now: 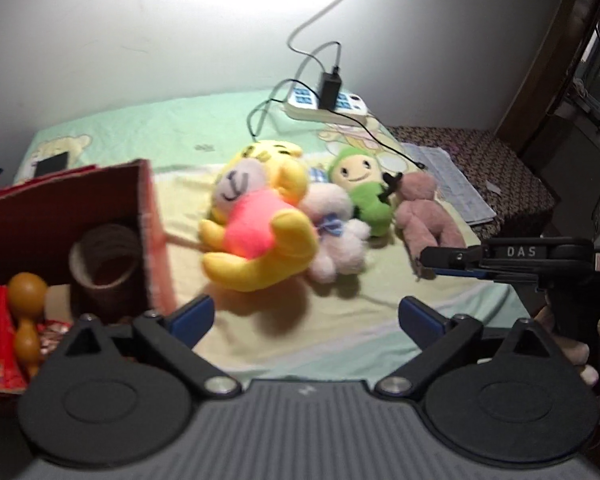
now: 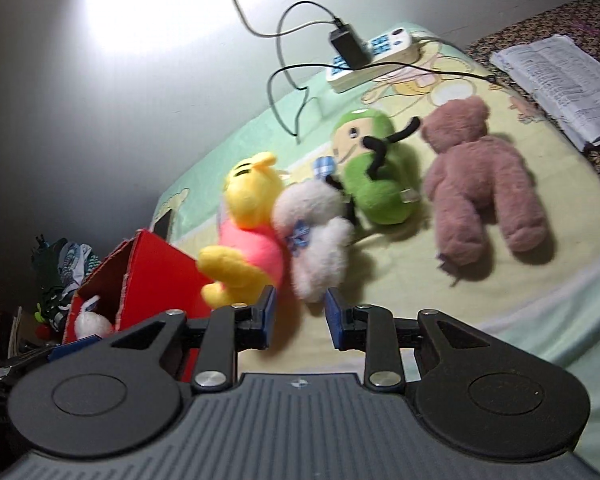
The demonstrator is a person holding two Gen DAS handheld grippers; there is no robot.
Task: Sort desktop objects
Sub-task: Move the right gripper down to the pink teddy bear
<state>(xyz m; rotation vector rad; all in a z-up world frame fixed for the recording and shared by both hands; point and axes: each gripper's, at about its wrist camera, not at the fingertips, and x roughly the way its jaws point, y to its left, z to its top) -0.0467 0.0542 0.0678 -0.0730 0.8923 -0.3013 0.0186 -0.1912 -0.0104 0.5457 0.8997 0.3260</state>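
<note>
Soft toys in a row on the bed, both claws empty.

The left claw [image 1: 305, 318] gapes wide with nothing between its pads; just ahead lies the yellow plush bear in a pink shirt [image 1: 256, 216], with the red cardboard box [image 1: 150, 216] to its left. The right claw [image 2: 300, 318] is nearly closed and holds nothing; the fluffy white plush toy [image 2: 316, 236] lies directly ahead, the green round-bodied plush doll [image 2: 380, 168] and brownish-pink teddy bear [image 2: 480, 184] beyond to its right.
</note>
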